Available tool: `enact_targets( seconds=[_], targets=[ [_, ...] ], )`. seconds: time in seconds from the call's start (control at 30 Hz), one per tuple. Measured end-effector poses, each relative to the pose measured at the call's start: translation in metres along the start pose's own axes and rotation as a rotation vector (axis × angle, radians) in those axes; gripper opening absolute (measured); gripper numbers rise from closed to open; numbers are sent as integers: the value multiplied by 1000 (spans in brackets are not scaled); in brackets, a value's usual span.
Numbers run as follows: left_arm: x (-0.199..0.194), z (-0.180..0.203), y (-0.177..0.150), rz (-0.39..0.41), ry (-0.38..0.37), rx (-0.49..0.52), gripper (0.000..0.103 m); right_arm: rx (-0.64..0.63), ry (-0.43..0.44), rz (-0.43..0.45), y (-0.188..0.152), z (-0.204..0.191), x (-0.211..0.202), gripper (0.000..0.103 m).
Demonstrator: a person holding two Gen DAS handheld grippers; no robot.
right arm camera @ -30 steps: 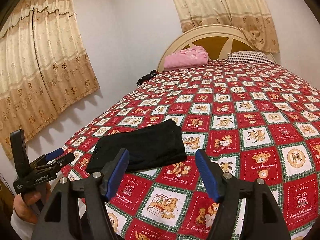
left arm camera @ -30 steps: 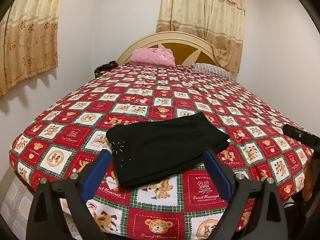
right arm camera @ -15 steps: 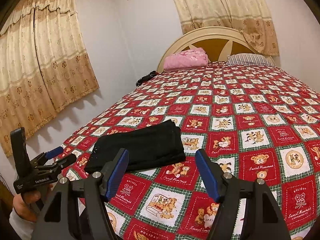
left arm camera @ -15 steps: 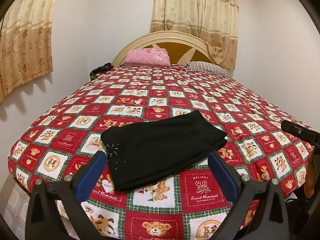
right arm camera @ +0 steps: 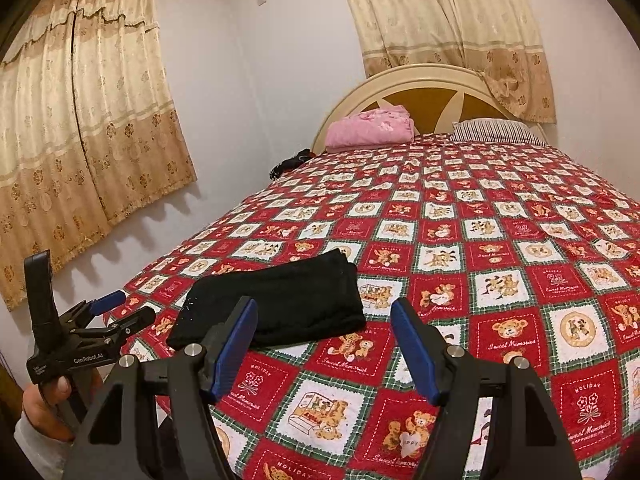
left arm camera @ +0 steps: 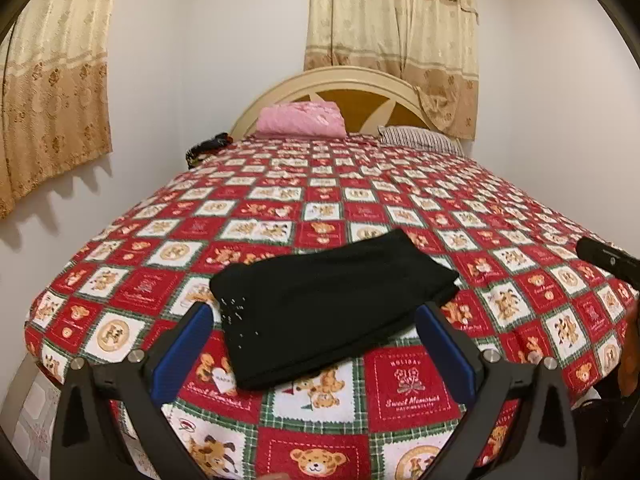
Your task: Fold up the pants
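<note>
Black pants [left arm camera: 328,304] lie folded into a flat rectangle near the foot edge of the bed; they also show in the right wrist view [right arm camera: 280,304]. My left gripper [left arm camera: 314,344] is open and empty, held off the foot of the bed just short of the pants. It also shows in the right wrist view [right arm camera: 116,308] at the lower left, held by a hand. My right gripper [right arm camera: 324,344] is open and empty, above the bedspread to the right of the pants. Part of its body [left arm camera: 604,258] shows at the right edge of the left wrist view.
The bed has a red, white and green teddy-bear bedspread [left arm camera: 360,200]. A pink folded blanket [left arm camera: 300,120] and a striped pillow [left arm camera: 420,138] lie at the rounded headboard [left arm camera: 360,84]. A dark item [left arm camera: 208,146] sits at the far left bed edge. Curtains [right arm camera: 80,140] hang on the walls.
Both grippers drew back slightly from the bed and stayed open. The pants have not moved.
</note>
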State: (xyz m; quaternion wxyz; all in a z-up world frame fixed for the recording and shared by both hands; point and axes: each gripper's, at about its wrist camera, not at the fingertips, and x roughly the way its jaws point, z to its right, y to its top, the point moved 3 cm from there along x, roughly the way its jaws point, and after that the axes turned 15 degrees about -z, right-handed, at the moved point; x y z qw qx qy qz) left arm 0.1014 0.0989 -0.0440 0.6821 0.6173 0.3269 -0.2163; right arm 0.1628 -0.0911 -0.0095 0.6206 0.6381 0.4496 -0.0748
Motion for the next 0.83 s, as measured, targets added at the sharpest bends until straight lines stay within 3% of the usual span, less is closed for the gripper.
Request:
enact_targets(
  seconds=[0.2, 0.43, 0.83],
  targets=[
    [-5, -5, 10, 23, -4, -23, 103, -22, -7, 7, 0, -6, -2, 71],
    [-1, -6, 11, 15, 62, -24, 103, -38, -21, -1, -2, -9, 1, 71],
    [9, -8, 7, 9, 61, -12, 103, -44, -25, -18, -5, -12, 7, 71]
  ],
)
